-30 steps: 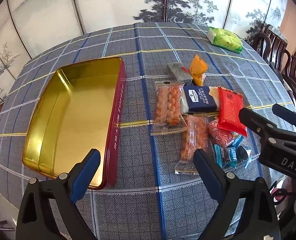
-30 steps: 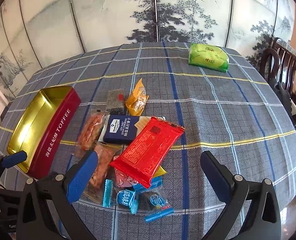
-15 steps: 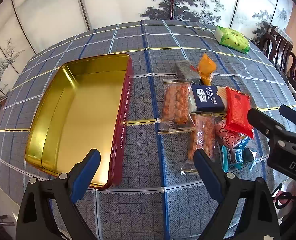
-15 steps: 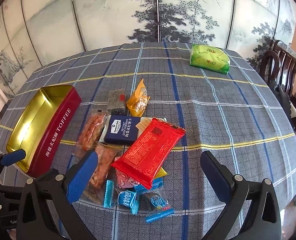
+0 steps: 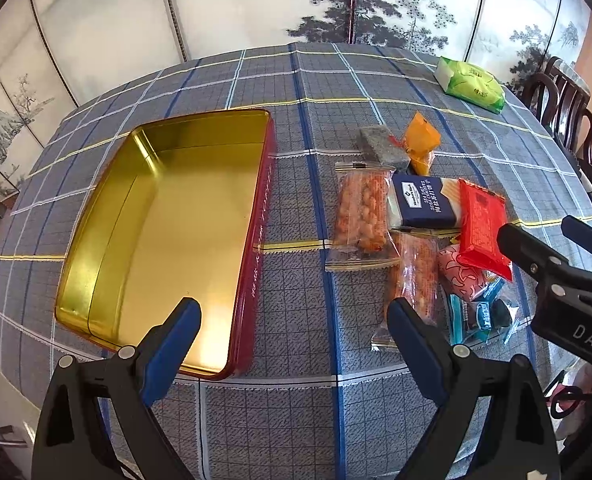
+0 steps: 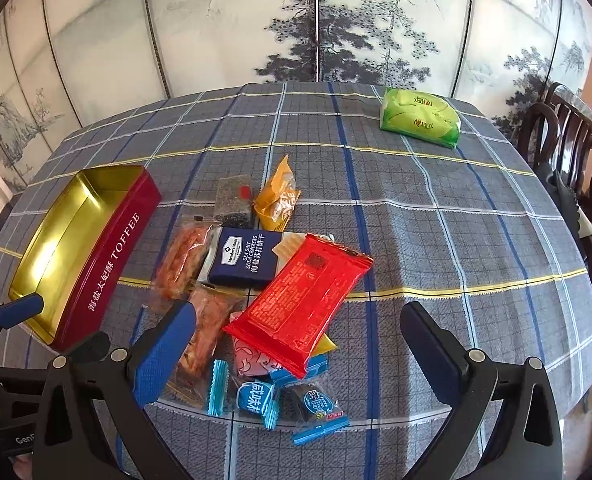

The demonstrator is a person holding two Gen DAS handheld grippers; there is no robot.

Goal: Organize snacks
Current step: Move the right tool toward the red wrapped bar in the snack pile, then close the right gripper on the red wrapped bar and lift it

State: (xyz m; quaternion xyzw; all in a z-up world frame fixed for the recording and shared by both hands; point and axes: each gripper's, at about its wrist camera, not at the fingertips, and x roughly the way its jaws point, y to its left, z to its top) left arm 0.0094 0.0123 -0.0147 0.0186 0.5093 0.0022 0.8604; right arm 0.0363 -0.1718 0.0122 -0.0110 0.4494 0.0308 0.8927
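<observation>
An open red toffee tin (image 5: 252, 264) with a bare gold inside lies on the left of the table; it also shows in the right wrist view (image 6: 108, 264). A pile of snacks lies to its right: a red packet (image 6: 300, 300), a navy cracker pack (image 6: 244, 260), two clear packs of orange snacks (image 5: 360, 212), an orange pouch (image 6: 276, 200), a dark bar (image 6: 234, 200) and small blue candies (image 6: 252, 398). My left gripper (image 5: 292, 328) is open, above the tin's near right corner. My right gripper (image 6: 296, 340) is open, above the pile's near end.
A green packet (image 6: 420, 122) lies apart at the far right of the plaid-clothed table (image 6: 456, 240). Dark wooden chairs (image 6: 568, 140) stand at the right edge. A painted folding screen (image 6: 316, 20) stands behind the table.
Both grippers have drawn back and up a little, so the table shows slightly smaller and shifted. Nothing on the table has moved. Both stay open.
</observation>
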